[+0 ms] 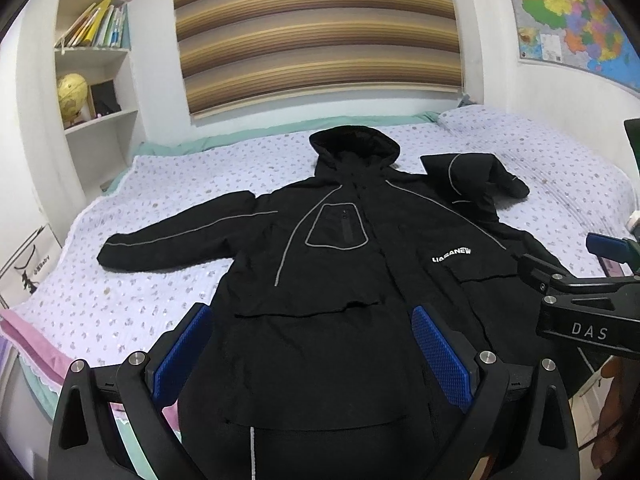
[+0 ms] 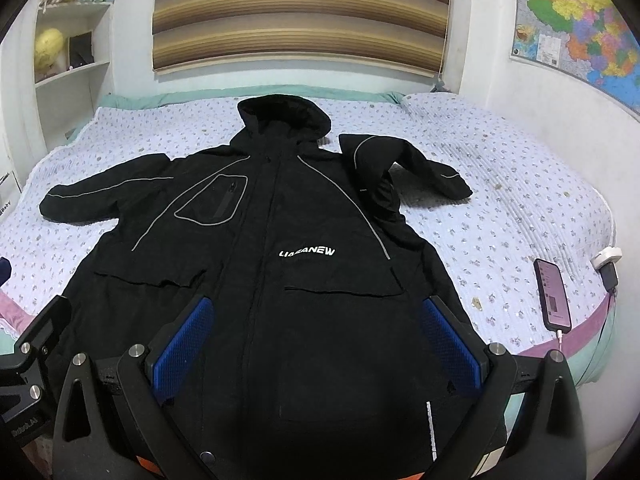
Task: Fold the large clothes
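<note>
A large black hooded jacket (image 1: 320, 264) with grey piping and white lettering lies front up on the bed, hood toward the wall; it also shows in the right wrist view (image 2: 280, 240). Its left sleeve (image 1: 172, 240) is stretched out flat. Its right sleeve (image 2: 404, 168) is bent and bunched beside the shoulder. My left gripper (image 1: 312, 344) is open above the jacket's lower front, holding nothing. My right gripper (image 2: 316, 340) is open above the hem area, holding nothing; its body shows at the right edge of the left wrist view (image 1: 580, 304).
The bed (image 2: 500, 208) has a lilac flowered cover and a pillow (image 1: 492, 120) at the far right. A phone (image 2: 554, 300) on a charging cable and a white plug (image 2: 606, 258) lie near the right edge. A bookshelf (image 1: 96, 80) stands left; a map (image 2: 580, 28) hangs right.
</note>
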Demonstrator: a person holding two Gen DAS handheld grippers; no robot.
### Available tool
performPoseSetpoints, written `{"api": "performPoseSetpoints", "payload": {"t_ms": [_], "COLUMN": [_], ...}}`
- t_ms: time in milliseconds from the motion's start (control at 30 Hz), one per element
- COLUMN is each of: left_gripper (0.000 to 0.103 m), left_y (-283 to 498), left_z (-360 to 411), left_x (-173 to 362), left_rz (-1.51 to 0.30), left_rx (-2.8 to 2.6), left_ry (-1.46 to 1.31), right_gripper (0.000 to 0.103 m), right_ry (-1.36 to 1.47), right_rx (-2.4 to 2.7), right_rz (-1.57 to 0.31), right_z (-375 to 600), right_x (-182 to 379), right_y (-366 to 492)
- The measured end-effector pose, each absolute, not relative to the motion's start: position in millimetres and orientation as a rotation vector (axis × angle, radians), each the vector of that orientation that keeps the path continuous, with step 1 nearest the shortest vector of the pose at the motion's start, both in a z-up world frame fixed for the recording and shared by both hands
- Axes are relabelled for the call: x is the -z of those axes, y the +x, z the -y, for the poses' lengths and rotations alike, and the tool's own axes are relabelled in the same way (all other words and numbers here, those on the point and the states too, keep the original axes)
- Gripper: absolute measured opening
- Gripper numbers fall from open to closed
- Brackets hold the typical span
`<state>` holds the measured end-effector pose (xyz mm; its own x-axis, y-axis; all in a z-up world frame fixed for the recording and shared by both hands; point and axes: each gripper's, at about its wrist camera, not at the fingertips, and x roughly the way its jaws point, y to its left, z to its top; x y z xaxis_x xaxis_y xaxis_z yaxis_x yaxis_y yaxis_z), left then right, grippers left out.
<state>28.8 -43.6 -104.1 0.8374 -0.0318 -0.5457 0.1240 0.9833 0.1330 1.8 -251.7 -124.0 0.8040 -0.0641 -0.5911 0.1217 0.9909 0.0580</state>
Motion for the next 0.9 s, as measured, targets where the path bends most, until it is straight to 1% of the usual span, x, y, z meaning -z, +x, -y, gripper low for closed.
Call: {"api": "performPoseSetpoints", "payload": {"t_ms": [267,433,900], "left_gripper": [0.099,0.099,0.099], "left_y": [24.4,29.0,42.0], "left_z": [47.0,48.1,61.3], "left_x": [105.9,111.2,112.1], "left_rz": [-0.578,-0.602,-0.595], "left_rx": [0.117,0.105,0.121], "left_ry": [0.178,0.180,0.212], "right_gripper": [0.103,0.103,0.103], "right_ry": [0.099,0.103,0.107], "right_rx": [0.099,0.097,0.114], "right_rz": [-0.627,-0.627,-0.630], "right_z": [253.6,254.7,265.1], "right_x": [122.9,122.9,126.0], "right_y": [0.2,-0.2,12.1]}}
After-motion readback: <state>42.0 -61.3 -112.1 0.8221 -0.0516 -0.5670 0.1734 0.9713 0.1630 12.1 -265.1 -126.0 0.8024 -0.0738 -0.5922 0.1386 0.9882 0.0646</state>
